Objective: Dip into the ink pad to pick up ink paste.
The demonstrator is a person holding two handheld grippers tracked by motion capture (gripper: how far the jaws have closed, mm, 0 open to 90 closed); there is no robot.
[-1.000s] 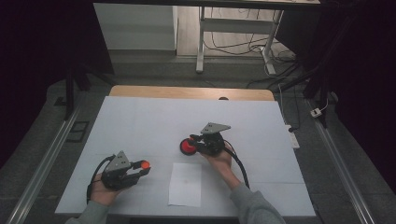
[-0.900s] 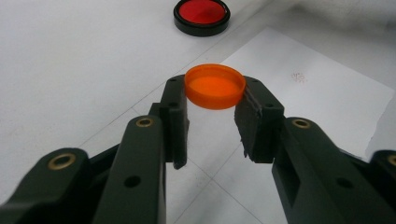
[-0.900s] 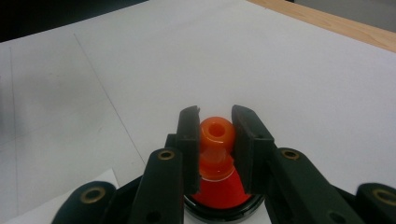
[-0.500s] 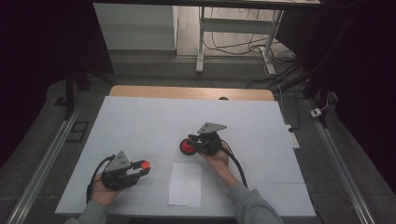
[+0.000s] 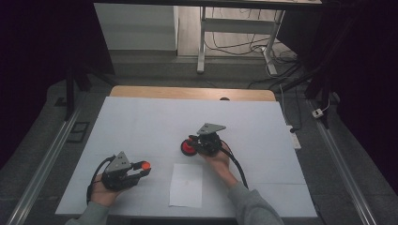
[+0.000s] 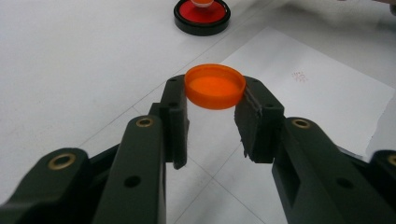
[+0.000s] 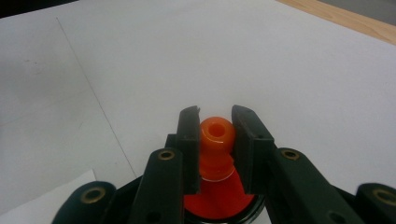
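At the bottom left of the high view, the left hand-held gripper [image 5: 141, 169] lies low over the white counter [image 5: 141, 122], held in the person's left hand [image 5: 104, 192]. Its jaws are clamped on a small orange cap [image 5: 145, 165]; in the left gripper view the cap [image 6: 215, 86] sits flat between the two jaw tips, open side up, lifted off the counter.

Just right of that, at bottom centre of the high view, a sheet of paper [image 5: 186, 184] lies flat on the counter, between the two forearms.

Above the sheet, near the middle of the frame, the right hand-held gripper [image 5: 193, 143] is held by the right hand [image 5: 220, 159]. Its jaws are closed on the orange knob [image 7: 216, 135] of a round red pusher with a black rim [image 5: 188, 147], which rests on the counter. In the right gripper view the knob stands upright between the jaws, with the red base below it.

At the top of the high view, a wooden strip [image 5: 187, 93] edges the counter, and beyond it cables [image 5: 234, 44] lie on the floor.
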